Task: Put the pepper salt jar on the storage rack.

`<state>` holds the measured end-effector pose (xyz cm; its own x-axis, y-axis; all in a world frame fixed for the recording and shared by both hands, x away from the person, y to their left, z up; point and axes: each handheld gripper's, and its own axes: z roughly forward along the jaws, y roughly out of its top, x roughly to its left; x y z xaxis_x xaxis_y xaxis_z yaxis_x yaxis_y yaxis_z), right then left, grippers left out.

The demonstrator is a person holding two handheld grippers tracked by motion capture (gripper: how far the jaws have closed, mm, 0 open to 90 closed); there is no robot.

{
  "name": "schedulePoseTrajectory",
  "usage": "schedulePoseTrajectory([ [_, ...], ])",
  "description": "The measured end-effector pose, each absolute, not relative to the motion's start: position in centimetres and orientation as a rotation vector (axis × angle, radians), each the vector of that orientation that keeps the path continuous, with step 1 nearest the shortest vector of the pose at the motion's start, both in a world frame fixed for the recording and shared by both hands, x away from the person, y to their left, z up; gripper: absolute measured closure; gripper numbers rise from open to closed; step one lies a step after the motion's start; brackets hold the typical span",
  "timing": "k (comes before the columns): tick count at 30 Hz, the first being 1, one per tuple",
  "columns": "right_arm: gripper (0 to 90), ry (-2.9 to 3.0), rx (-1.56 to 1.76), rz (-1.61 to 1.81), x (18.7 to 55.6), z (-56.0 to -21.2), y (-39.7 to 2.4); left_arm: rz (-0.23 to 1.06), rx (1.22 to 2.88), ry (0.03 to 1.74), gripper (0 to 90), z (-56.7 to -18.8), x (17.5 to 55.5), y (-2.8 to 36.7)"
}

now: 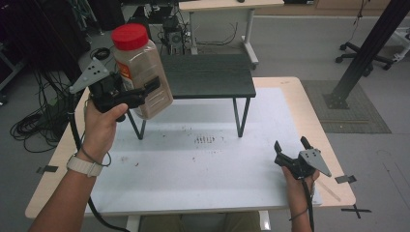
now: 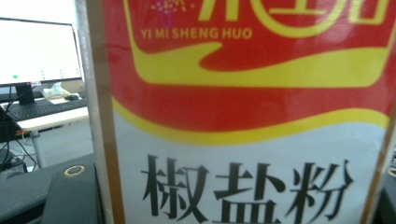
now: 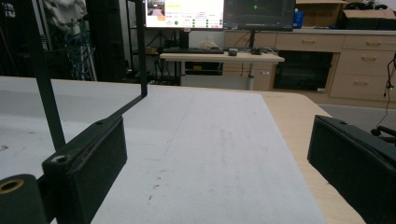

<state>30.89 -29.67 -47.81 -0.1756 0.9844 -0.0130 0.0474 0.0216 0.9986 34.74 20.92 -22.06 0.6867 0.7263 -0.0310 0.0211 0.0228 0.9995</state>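
I have the jar (image 1: 141, 72) clamped in my left claw (image 1: 138, 94), jaws closed on its lower body, across the label (image 2: 247, 121). It hangs in the air above and just in front of my left hand (image 1: 99, 128), tilted, its red cap (image 1: 129, 36) up and leaning back toward me, near the front left corner of the small black shelf (image 1: 208, 75). My right claw (image 1: 292, 147) rests low over the table (image 1: 203, 164), jaws wide apart with nothing between them.

I judge the jar to be rigid clear plastic, nearly full of powder, so moderately heavy and top-loaded given the low grip. The smooth wall and glossy label look slippery; a tilt could let it rotate in the pads. I'd rather hold it at mid-body, where the sides look flat, and keep it upright.
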Motion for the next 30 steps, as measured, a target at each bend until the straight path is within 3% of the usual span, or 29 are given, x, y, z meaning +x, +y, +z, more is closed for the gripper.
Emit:
schedulePoseTrajectory([
  [30,4.7,1.38,1.144,1.303,30.9,-47.8,-29.7,0.611,1.469,0.649,24.9,-20.9,40.5,16.7],
])
